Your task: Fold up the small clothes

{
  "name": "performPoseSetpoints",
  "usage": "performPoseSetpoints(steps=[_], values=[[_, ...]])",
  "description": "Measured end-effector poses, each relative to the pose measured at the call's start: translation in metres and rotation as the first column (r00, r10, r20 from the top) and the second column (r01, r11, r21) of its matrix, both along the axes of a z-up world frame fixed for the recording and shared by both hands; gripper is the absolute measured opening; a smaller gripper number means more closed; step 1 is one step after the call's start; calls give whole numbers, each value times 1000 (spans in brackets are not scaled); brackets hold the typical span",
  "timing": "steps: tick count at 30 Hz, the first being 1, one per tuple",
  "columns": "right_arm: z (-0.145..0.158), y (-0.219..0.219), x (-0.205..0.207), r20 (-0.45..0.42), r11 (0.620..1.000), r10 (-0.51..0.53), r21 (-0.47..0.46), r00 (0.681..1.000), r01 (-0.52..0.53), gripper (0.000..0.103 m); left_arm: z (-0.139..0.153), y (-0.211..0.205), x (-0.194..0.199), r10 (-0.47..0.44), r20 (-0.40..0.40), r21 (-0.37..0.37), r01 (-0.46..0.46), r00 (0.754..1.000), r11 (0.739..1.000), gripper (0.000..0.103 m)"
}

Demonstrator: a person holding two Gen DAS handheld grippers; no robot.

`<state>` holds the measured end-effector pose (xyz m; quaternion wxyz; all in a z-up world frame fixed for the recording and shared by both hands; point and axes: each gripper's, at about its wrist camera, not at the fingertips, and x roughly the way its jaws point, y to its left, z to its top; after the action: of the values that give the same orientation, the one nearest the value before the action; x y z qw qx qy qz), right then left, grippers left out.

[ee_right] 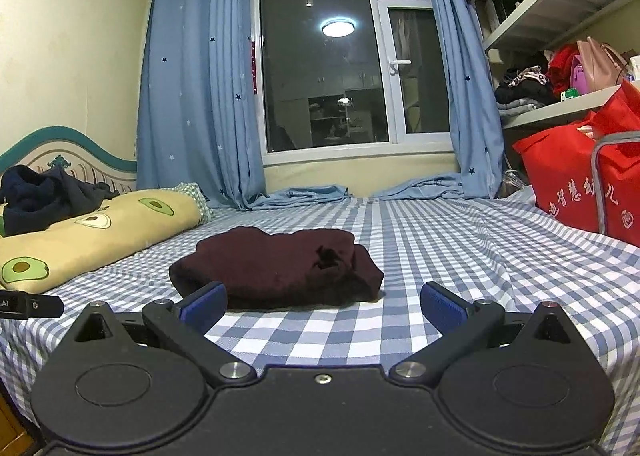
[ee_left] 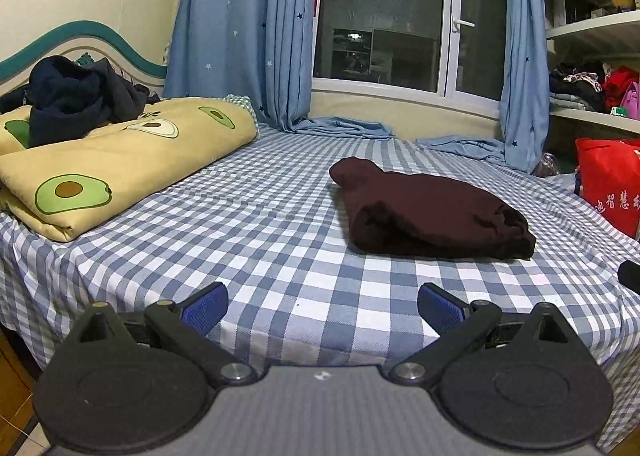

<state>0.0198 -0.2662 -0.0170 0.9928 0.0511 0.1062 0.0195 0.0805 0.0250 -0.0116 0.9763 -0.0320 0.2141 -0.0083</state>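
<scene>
A dark maroon garment (ee_left: pixel 432 212) lies folded in a compact bundle on the blue-and-white checked bed sheet (ee_left: pixel 280 224). My left gripper (ee_left: pixel 322 306) is open above the sheet's near edge, holding nothing, with the bundle ahead and to its right. In the right wrist view the same maroon garment (ee_right: pixel 280 270) sits just beyond my right gripper (ee_right: pixel 323 306), which is open and empty. Its left fingertip (ee_right: pixel 206 304) stands in front of the bundle's near edge. A black part of the other gripper (ee_right: pixel 30 306) shows at the left edge.
A folded yellow avocado-print quilt (ee_left: pixel 116 164) with dark navy clothes (ee_left: pixel 76 100) on top lies at the left by the headboard. A red bag (ee_right: pixel 588 184) stands at the right of the bed under cluttered shelves (ee_right: pixel 560 96). Blue curtains (ee_right: pixel 192 96) and a window are behind.
</scene>
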Motion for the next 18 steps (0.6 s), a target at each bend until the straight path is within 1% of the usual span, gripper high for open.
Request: performPoseSetpoints(steps=[5,18], values=[[-3,-1,2,-10,1000,1,1,1000,-1,103,-2,-1,2,-3,-8,10,3,1000,1000,102],[-4,-2,4,-13,1000,-1,5,1000,1,103,-1,-1,2,1,-12,-1,-1,1000,1000,102]])
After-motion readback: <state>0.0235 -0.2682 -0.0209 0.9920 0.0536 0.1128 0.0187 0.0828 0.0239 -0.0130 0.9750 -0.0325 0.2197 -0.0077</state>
